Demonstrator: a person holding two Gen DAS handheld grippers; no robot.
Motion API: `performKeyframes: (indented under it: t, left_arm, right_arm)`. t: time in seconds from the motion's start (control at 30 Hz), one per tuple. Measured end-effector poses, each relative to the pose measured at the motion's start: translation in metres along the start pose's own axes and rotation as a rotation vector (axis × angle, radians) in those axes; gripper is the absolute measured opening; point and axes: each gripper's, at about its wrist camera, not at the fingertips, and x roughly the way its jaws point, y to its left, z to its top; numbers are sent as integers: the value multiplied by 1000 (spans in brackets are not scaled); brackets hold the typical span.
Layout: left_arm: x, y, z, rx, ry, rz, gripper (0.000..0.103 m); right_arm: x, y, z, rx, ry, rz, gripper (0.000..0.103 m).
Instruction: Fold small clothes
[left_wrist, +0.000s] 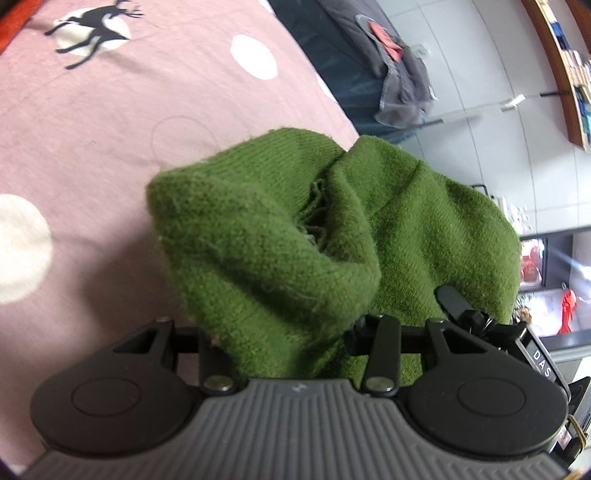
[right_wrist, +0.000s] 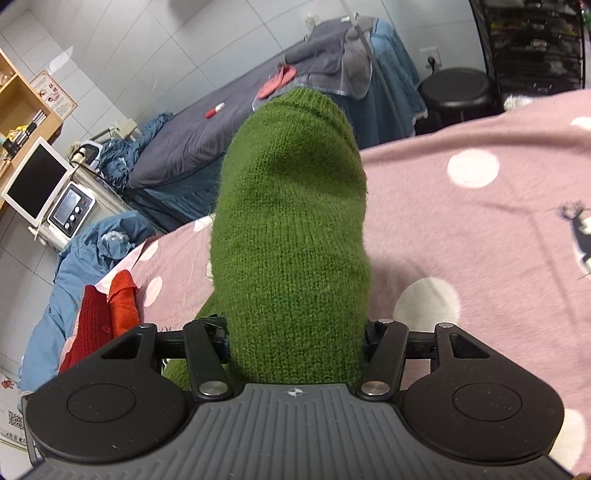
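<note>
A green knitted garment (left_wrist: 295, 240) hangs bunched over my left gripper (left_wrist: 295, 332), above a pink spotted bedsheet (left_wrist: 110, 147). The cloth hides the left fingertips; the jaws look shut on it. In the right wrist view the same green garment (right_wrist: 291, 229) drapes over my right gripper (right_wrist: 295, 332) in a tall rounded fold. Its fingertips are hidden under the knit and the jaws look shut on it. The pink sheet (right_wrist: 461, 240) lies below and to the right.
Red and orange knitted clothes (right_wrist: 107, 310) lie at the bed's left edge beside blue bedding (right_wrist: 74, 266). A second bed with a grey cover (right_wrist: 229, 122), a black stool (right_wrist: 458, 88), a monitor (right_wrist: 35, 184) and shelves stand beyond.
</note>
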Motion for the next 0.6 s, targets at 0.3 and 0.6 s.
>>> performKeyframes:
  t: [0.3,0.6]
  left_arm:
    - [2,-71,-43,150,64,-32,42]
    - [21,-205,-109,393,149,-174,42]
  right_arm:
    - [-63,-17,11,-22,-90,-33,93]
    - [-163,-65,44,7,-255,-75,93]
